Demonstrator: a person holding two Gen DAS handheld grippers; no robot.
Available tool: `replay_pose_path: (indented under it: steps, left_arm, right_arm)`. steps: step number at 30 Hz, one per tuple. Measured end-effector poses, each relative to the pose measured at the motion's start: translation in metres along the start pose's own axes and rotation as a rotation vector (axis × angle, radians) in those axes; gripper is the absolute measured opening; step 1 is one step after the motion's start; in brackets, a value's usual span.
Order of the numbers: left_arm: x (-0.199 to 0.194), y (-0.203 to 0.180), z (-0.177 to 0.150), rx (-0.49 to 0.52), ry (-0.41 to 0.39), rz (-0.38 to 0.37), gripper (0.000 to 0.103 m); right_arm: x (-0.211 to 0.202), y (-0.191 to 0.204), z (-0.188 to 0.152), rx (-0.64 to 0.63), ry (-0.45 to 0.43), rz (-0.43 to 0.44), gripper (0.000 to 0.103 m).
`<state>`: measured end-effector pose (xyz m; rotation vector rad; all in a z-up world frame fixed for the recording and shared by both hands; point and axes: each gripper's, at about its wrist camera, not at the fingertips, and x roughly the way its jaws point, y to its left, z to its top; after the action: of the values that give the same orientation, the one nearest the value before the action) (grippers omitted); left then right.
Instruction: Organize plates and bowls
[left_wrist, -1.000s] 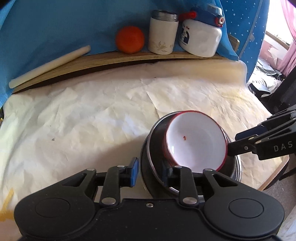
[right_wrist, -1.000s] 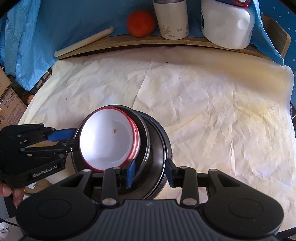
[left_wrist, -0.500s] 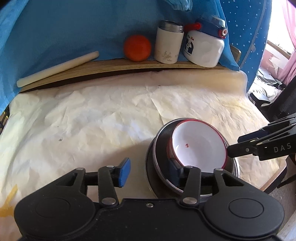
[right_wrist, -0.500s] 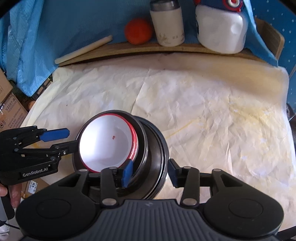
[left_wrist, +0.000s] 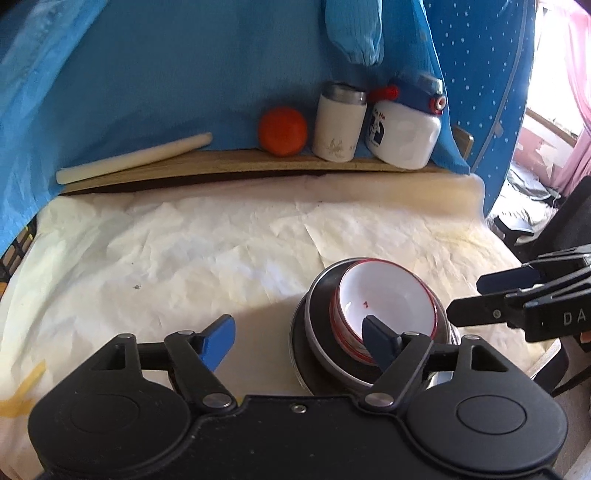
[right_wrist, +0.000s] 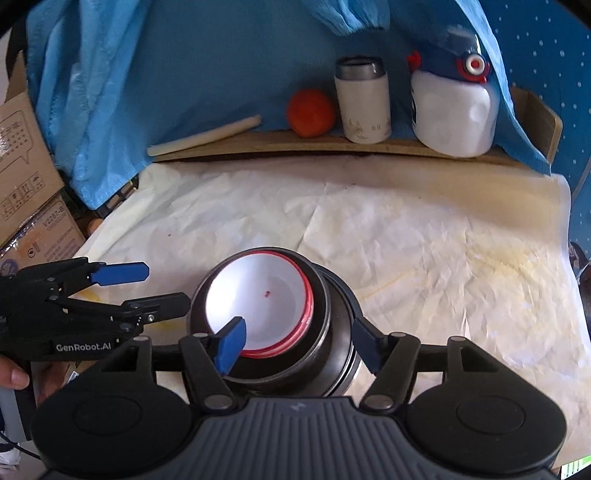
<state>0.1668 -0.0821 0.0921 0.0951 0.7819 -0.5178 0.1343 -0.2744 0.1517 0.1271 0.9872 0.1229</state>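
Both tongs spread wide, gripping nothing. Left tongs (left_wrist: 301, 341) sit beside the bowl stack, right pad over the white red-rimmed bowl (left_wrist: 384, 306); right tongs (right_wrist: 299, 341) straddle the stack's near rim. White bowl nests in the steel bowl (right_wrist: 325, 317) on the paper-covered counter (right_wrist: 406, 240). Versus half a second ago, both opened wider and pulled back higher
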Motion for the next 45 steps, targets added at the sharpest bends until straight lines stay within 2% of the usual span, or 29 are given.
replay_pose_path:
  steps: [10, 13, 21, 23, 24, 27, 37, 45]
  left_arm:
    - [-0.021, 0.003, -0.009, -0.027, -0.078, 0.015, 0.086]
    - [-0.027, 0.004, -0.015, -0.036, -0.111, 0.018, 0.086]
    - [-0.036, 0.01, -0.04, -0.095, -0.186, 0.011, 0.088]
    - [-0.038, 0.01, -0.046, -0.107, -0.213, 0.012, 0.092]
    - [-0.038, 0.009, -0.048, -0.11, -0.227, 0.013, 0.098]
    - [-0.042, 0.006, -0.057, -0.109, -0.29, 0.026, 0.1]
    - [-0.046, 0.0, -0.074, -0.102, -0.353, 0.051, 0.102]
    - [-0.052, 0.0, -0.091, -0.088, -0.385, 0.096, 0.102]
  right_arm:
    - [-0.015, 0.012, -0.015, -0.026, -0.061, 0.0, 0.076]
    - [-0.018, 0.013, -0.02, -0.027, -0.086, 0.005, 0.082]
    - [-0.026, 0.012, -0.043, -0.009, -0.215, 0.036, 0.095]
    - [-0.028, 0.013, -0.05, -0.009, -0.261, 0.037, 0.097]
    - [-0.029, 0.014, -0.054, -0.012, -0.286, 0.037, 0.098]
    - [-0.032, 0.015, -0.064, -0.015, -0.353, 0.036, 0.101]
    - [-0.043, 0.016, -0.09, -0.052, -0.526, -0.009, 0.102]
    - [-0.044, 0.02, -0.113, -0.067, -0.582, -0.05, 0.103]
